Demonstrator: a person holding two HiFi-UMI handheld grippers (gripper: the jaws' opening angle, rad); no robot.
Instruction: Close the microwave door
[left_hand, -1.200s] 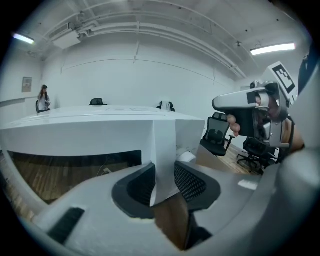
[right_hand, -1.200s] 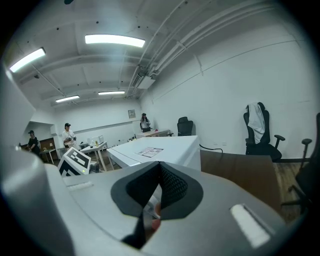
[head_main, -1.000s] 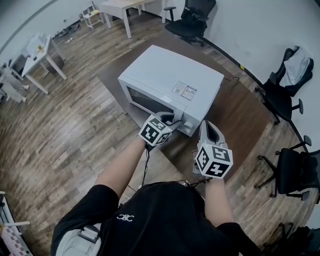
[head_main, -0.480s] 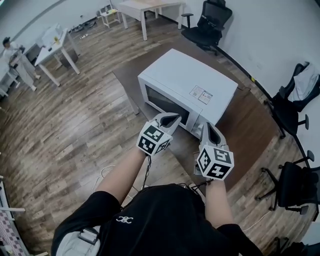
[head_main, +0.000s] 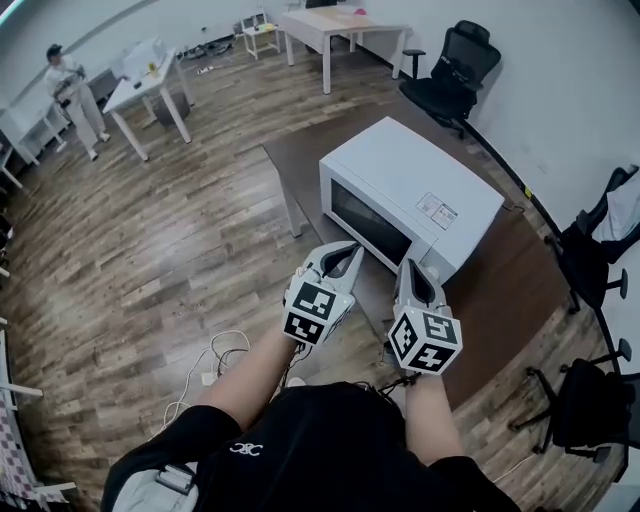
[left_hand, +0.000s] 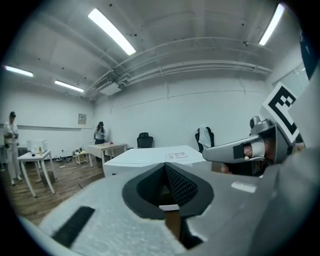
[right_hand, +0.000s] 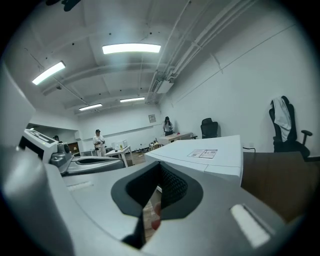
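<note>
Wood-plank floor (head_main: 170, 250) fills most of the room, and a dark brown table (head_main: 500, 275) stands ahead of both grippers. On that table sits the white microwave (head_main: 415, 190), just beyond the two gripper tips and apart from them. Its door (head_main: 368, 224), with the dark window, faces the grippers and lies flush with the front, shut. A paper label (head_main: 437, 211) is stuck on the microwave's top, toward the right gripper's side.

The left gripper (head_main: 350, 248) is held up in the air with its jaws brought together and nothing between them; its own view shows the tips meeting in front of the microwave (left_hand: 150, 156). The right gripper (head_main: 412, 264) hovers just beside it, jaws likewise closed on nothing, pointing at the microwave's right front corner (right_hand: 210, 155). Each gripper shows at the edge of the other's view.

Beyond the microwave, ahead of the right gripper, stands a black office chair (head_main: 452, 75). Far off to the left of the left gripper, a person (head_main: 75, 92) stands near a white desk (head_main: 150, 85). A white cable (head_main: 215, 352) lies on the floor below the left gripper
</note>
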